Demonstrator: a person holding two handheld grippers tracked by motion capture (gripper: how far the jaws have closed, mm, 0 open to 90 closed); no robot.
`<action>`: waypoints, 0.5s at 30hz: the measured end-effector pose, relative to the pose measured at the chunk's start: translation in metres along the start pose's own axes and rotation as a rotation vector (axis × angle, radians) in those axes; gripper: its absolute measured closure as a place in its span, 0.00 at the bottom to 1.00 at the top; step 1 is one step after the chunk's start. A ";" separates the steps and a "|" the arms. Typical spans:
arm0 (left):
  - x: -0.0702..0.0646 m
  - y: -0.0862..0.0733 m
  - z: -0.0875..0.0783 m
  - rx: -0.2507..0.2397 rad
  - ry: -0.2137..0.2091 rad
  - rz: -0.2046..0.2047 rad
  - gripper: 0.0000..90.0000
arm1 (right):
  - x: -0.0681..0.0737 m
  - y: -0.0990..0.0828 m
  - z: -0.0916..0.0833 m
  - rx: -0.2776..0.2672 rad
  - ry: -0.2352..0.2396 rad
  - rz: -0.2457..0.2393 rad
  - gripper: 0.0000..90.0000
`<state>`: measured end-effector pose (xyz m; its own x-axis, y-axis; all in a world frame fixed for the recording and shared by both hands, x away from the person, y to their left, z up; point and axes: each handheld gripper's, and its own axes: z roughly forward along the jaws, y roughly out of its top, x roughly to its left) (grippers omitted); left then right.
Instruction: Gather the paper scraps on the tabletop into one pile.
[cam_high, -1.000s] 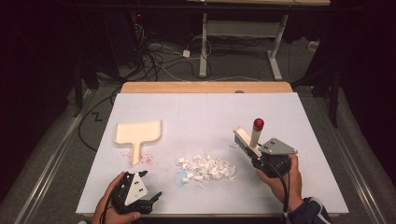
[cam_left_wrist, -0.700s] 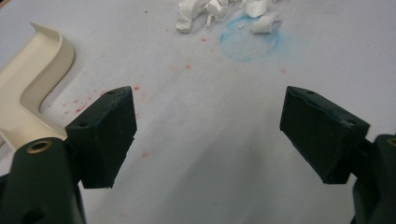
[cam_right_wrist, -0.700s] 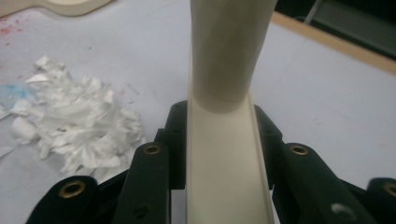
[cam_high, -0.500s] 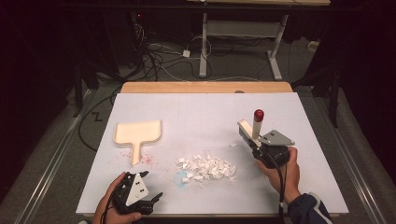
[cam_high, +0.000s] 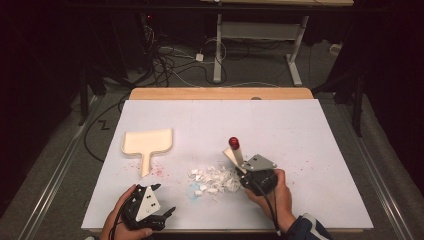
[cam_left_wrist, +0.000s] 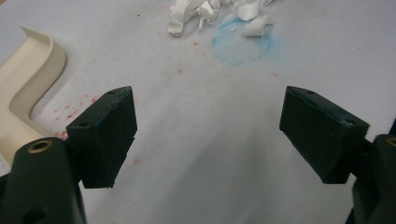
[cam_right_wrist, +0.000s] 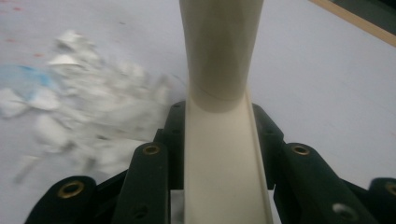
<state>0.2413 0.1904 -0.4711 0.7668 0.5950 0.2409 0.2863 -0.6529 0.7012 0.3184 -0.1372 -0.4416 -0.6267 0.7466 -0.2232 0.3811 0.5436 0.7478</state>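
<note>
Dark floor with cables lies behind my white worktop (cam_high: 300, 125), which has a wooden strip along its far edge.

My right claw (cam_high: 239, 161) is clamped on a cream brush (cam_high: 233, 151) with a red tip. In the right claw view the cream handle (cam_right_wrist: 219, 140) runs straight up between the two black jaws, which press on it from both sides. From above, the brush tilts up and toward the far side, and my right hand (cam_high: 272, 192) holds the tool near the middle of the worktop, a bit to the right.

Just left of that claw sits a pile of white paper bits (cam_high: 212, 179). In the right claw view the bits (cam_right_wrist: 79, 121) look blurry. A faint blue smudge (cam_left_wrist: 242, 44) marks the worktop beside them.

My left claw (cam_high: 162, 200) is at the near left edge, held in my left hand (cam_high: 120, 225). Its jaws stand wide apart with nothing between them, only bare worktop with small red specks (cam_left_wrist: 74, 112).

Farther left lies a cream dustpan (cam_high: 147, 144), flat on the worktop, with its handle pointing toward me. In the left claw view its curved edge (cam_left_wrist: 28, 84) shows at the left.
</note>
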 end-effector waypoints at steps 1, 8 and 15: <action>0.000 0.000 0.000 0.002 0.000 0.001 0.20 | 0.007 0.002 0.001 -0.008 0.011 -0.011 0.76; 0.001 0.000 0.001 -0.001 -0.003 -0.005 0.20 | 0.032 0.017 0.010 -0.080 0.010 -0.013 0.76; 0.002 0.000 0.003 0.008 -0.003 -0.007 0.20 | 0.018 0.023 -0.003 -0.143 0.025 0.032 0.76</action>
<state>0.2441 0.1904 -0.4728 0.7665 0.5980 0.2342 0.2962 -0.6527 0.6973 0.3137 -0.1127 -0.4266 -0.6330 0.7521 -0.1837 0.3019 0.4583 0.8359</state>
